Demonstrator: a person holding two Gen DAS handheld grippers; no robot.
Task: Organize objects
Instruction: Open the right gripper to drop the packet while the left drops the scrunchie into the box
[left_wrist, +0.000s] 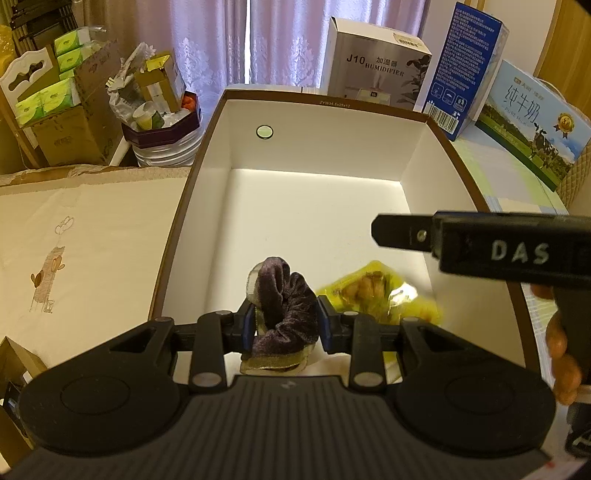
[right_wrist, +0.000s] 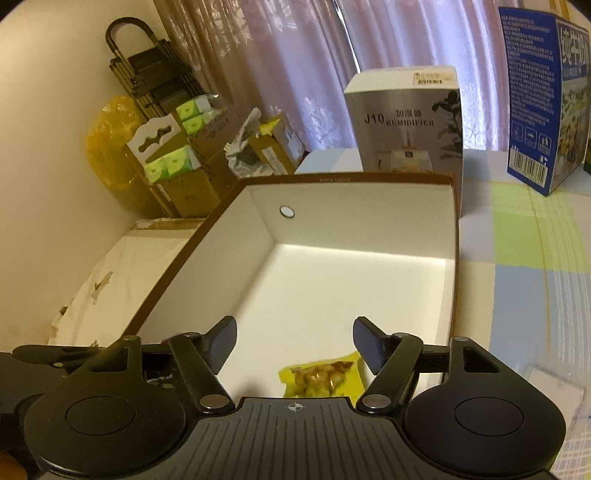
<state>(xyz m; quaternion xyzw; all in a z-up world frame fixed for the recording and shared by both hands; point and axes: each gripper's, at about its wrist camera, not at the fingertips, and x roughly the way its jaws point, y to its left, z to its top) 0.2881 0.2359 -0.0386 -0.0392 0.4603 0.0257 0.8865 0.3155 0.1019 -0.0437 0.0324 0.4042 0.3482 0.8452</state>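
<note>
My left gripper (left_wrist: 285, 325) is shut on a dark purple velvet scrunchie with gold trim (left_wrist: 284, 314), held just above the near end of a white box with a brown rim (left_wrist: 221, 107). A yellow snack packet (left_wrist: 376, 291) lies on the box floor to the right of the scrunchie. In the right wrist view the same packet (right_wrist: 321, 374) sits below and between the fingers of my right gripper (right_wrist: 295, 345), which is open and does not touch it. The right gripper's black finger (left_wrist: 402, 232) reaches over the box's right side in the left wrist view.
Behind the box (right_wrist: 347, 179) stand a humidifier carton (left_wrist: 373, 66), a blue carton (left_wrist: 465, 70) and a milk carton (left_wrist: 532, 122). A cream cloth (left_wrist: 85, 236) covers the surface to the left. Cardboard boxes with green tissue packs (left_wrist: 48, 96) and a full bin (left_wrist: 162, 125) stand beyond it.
</note>
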